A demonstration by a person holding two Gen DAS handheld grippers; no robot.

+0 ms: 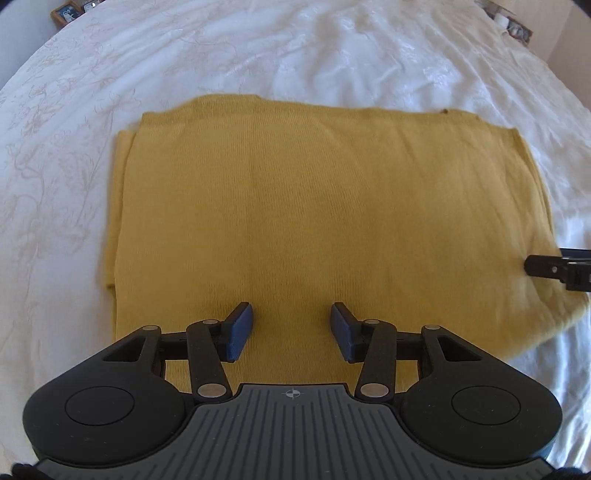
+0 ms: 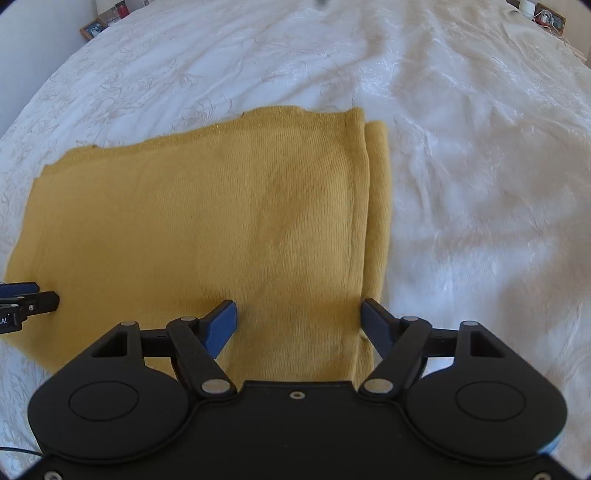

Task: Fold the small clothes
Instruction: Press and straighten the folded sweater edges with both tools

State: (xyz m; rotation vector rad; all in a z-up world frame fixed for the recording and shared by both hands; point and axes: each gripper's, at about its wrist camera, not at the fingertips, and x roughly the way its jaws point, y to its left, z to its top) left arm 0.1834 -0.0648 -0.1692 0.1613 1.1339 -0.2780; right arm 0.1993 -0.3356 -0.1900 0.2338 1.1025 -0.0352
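We have a mustard-yellow knit garment [image 1: 314, 221] lying flat on the white bedspread [image 1: 332, 55], already folded into a rough rectangle with its side panels tucked in; doubled edges show along its left side in the left wrist view and its right side in the right wrist view. That layering is why it sits so compact.

Left gripper [image 1: 291, 328] hovers over the near edge of the garment, jaws moderately apart, only flat cloth showing between the blue pads [image 1: 240, 330], nothing pinched. Right gripper [image 2: 299, 325] is spread wide over the near right part, one finger above the folded right edge, also holding nothing.

Both point steeply down at the near hem, side by side (each one's tip pokes into the other's view), which we read as lining up to take two points of that edge for a fold away from us. Picture frames [image 2: 94, 29] sit beyond the bed's far side, irrelevant.
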